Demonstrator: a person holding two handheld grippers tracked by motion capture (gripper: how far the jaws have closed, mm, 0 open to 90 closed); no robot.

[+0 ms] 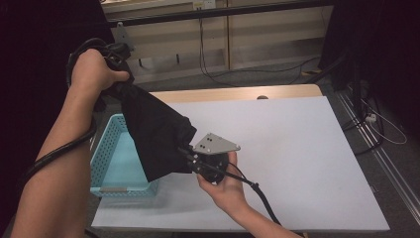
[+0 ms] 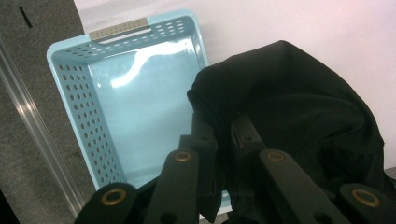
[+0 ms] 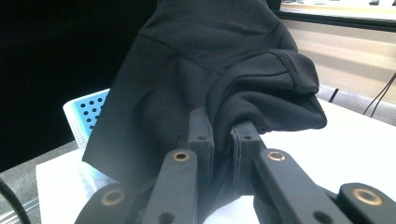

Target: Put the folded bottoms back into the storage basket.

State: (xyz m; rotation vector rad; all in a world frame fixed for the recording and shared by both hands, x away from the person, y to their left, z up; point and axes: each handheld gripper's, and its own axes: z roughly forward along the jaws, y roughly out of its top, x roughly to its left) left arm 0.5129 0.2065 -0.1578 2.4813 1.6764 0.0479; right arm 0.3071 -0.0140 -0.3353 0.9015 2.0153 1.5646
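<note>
The left forearm fills the near corner of the high view, its hand-held gripper raised high and clamped on the top of a black garment — jaws nearly together, cloth pinched between them. The right hand-held gripper grips the garment's lower edge the same way. The cloth hangs stretched between them, above the light-blue perforated basket on the white worktop.

Left gripper raised high, right gripper low, both jaws clamped.
</note>
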